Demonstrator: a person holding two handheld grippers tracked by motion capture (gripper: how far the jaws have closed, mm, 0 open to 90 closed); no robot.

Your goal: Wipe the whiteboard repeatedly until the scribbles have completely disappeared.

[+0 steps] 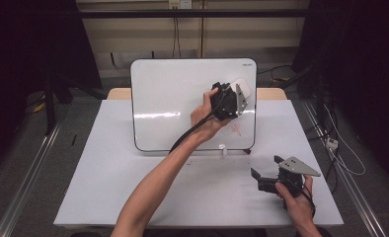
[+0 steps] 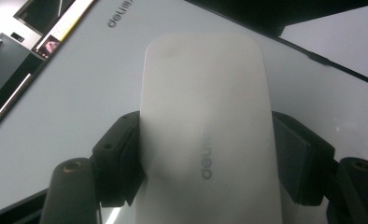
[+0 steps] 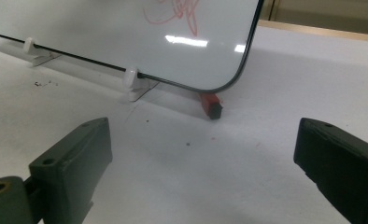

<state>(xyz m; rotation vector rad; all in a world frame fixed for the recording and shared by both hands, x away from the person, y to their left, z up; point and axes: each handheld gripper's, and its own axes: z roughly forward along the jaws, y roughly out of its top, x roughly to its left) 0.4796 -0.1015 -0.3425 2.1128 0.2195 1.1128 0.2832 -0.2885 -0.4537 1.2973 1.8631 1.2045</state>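
A white board (image 1: 173, 98) stands tilted at the back of the table, with a red scribble (image 1: 234, 129) near its lower right corner. My left gripper (image 1: 236, 94) is raised in front of the board's upper right part, shut on a white eraser (image 1: 245, 87). In the left gripper view the eraser (image 2: 205, 130) sits between both black pads, close to the board (image 2: 79, 93). My right gripper (image 1: 264, 168) rests low over the table at the front right, open, with nothing between its fingers (image 3: 74, 158). The scribble (image 3: 175, 11) also appears in the right gripper view.
The board (image 3: 102, 32) rests on small white feet (image 3: 133, 79). A red marker with a black end (image 3: 211, 103) lies under its lower right corner. The white tabletop (image 1: 133, 187) stretches in front of the board. Dark floor and rails flank the table.
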